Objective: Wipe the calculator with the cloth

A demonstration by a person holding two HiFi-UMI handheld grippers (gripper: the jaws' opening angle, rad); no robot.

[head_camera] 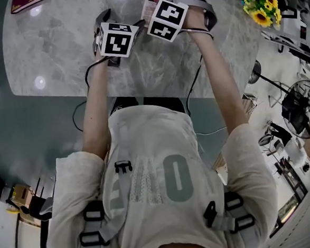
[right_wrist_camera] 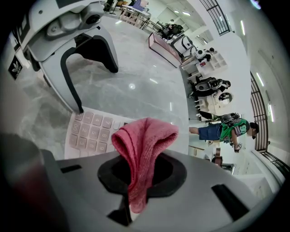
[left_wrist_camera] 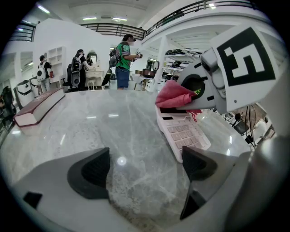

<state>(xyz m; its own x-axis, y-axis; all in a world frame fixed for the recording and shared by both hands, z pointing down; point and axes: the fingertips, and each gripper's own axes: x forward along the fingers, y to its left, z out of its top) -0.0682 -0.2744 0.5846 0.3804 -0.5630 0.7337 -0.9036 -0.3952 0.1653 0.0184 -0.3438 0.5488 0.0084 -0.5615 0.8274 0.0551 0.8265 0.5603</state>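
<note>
A pink-and-white calculator [left_wrist_camera: 183, 133] lies flat on the marble table [head_camera: 60, 53]; the right gripper view shows its keys [right_wrist_camera: 88, 133] just below the cloth. My right gripper [right_wrist_camera: 140, 174] is shut on a red cloth [right_wrist_camera: 142, 149], which bunches up between its jaws. That cloth [left_wrist_camera: 174, 96] hangs over the calculator's far end, above the display. My left gripper [left_wrist_camera: 145, 170] is open, with its jaws wide apart over bare marble. Its right jaw stands close beside the calculator's near corner. In the head view both marker cubes sit side by side and hide most of the calculator [head_camera: 148, 10].
A dark red book [left_wrist_camera: 36, 111] lies on the table's far left. Yellow flowers [head_camera: 263, 4] stand at the table's right edge. Several people and some furniture are in the room beyond the table. Cables run from both grippers down past the table's near edge.
</note>
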